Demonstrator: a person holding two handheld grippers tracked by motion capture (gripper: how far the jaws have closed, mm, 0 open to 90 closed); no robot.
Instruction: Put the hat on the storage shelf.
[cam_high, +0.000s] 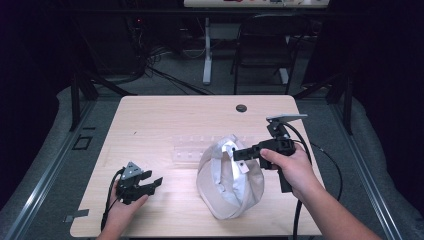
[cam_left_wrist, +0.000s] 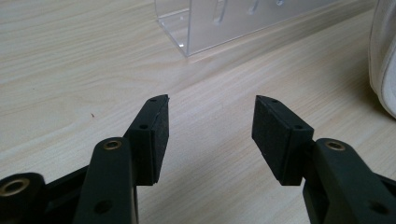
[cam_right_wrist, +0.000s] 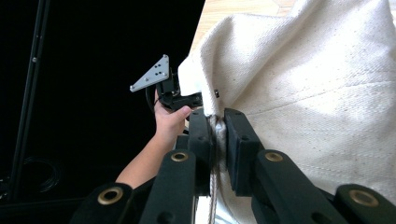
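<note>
Near the front right of the pale wooden worktop (cam_high: 150, 115) stands a cream canvas bag with a silvery lining (cam_high: 230, 185), its open mouth turned up and its base close to the front edge. At the bag's upper rim, the right tool (cam_high: 239, 154) reaches in level from the right side, its black jaws closed tight on a bunched fold of the bag's fabric; in the right gripper view, the pinched cloth and a stitched seam sit squeezed between the two pads of the right tool (cam_right_wrist: 218, 140). Just behind the bag and touching or nearly touching it lies a clear acrylic rack with slots (cam_high: 192, 148), running left to right across the middle of the worktop; its near corner (cam_left_wrist: 196, 28) shows in the left gripper view. Well apart from the bag, at the front left, the left tool (cam_high: 150, 181) rests low by the worktop with its jaws spread and nothing between them (cam_left_wrist: 210, 130); bare wood lies ahead of it up to the rack. Wide free surface stretches across the whole back half, where only a small dark round grommet (cam_high: 241, 108) sits near the rear edge. Little room remains between the bag and the front edge.
</note>
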